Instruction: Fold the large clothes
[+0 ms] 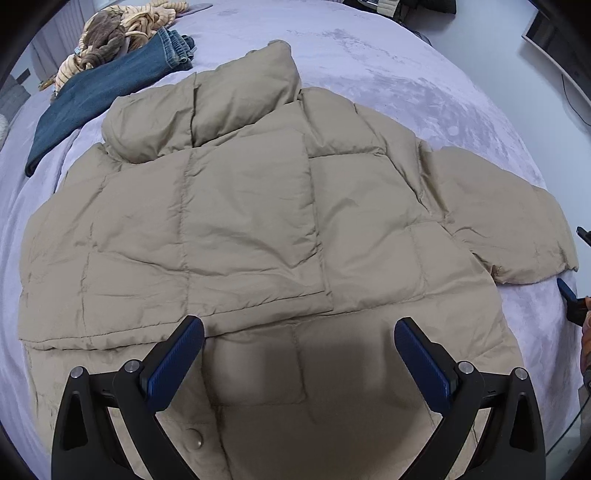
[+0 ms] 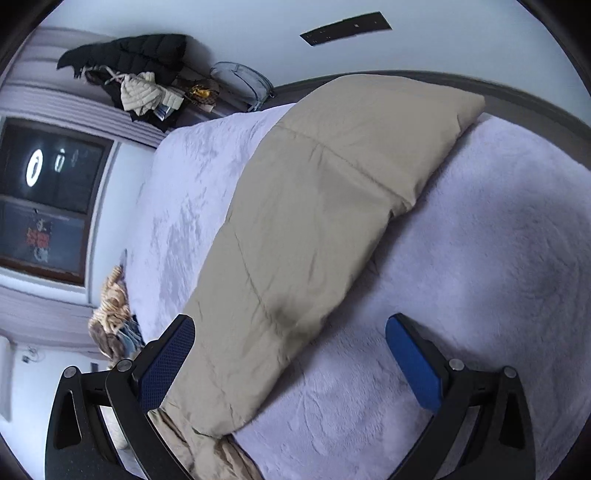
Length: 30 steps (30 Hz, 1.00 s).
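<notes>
while the tan puffer jacket (image 1: 258, 206) lies spread flat on the lavender bedspread (image 1: 388, 74), my left gripper (image 1: 299, 354) hangs wide above its hem, and my right gripper (image 2: 291, 354) gapes wide, empty, beside its sleeve (image 2: 314, 221).

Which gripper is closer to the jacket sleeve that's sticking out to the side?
Right. The right gripper hangs open at the sleeve, while the left gripper hovers open over the jacket's hem, away from it.

Lilac bedspread (image 1: 369, 55), folded jeans (image 1: 92, 92), perhaps a striped knit (image 1: 147, 18), dark window (image 2: 48, 199)
</notes>
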Each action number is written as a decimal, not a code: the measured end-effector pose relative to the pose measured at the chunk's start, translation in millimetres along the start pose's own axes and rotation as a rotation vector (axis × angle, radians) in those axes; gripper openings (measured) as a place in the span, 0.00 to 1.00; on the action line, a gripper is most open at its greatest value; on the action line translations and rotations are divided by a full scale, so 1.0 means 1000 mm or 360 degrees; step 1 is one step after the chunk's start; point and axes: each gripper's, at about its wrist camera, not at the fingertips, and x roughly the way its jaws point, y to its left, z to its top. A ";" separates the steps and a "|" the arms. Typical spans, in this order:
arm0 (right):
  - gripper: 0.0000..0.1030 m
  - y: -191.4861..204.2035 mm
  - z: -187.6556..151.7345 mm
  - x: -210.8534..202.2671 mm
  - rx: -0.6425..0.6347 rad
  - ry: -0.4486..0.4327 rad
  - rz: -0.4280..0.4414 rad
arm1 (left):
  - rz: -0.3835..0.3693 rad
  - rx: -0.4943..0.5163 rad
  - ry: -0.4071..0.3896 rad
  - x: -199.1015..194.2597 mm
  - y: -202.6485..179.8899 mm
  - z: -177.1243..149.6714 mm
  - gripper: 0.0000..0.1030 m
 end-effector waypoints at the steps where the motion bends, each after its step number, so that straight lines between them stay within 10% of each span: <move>1: 1.00 -0.002 0.006 0.003 0.0038 0.0000 0.0042 | -0.0012 -0.0009 0.0013 0.002 -0.001 0.001 1.00; 9: 0.92 -0.010 0.039 0.032 0.0360 0.0002 0.0315 | 0.0020 -0.0031 -0.0020 0.002 -0.004 0.005 1.00; 13: 0.08 -0.023 0.040 0.053 0.0603 0.0098 0.0441 | 0.0018 -0.0035 -0.0033 -0.002 0.003 0.009 1.00; 22: 0.06 0.072 0.025 0.043 0.0061 0.0069 0.0419 | 0.0106 -0.0113 -0.0166 -0.024 0.056 0.017 1.00; 30: 0.06 0.220 -0.060 0.060 -0.0648 0.0161 0.0408 | 0.0163 -0.0223 -0.0236 -0.039 0.122 0.010 1.00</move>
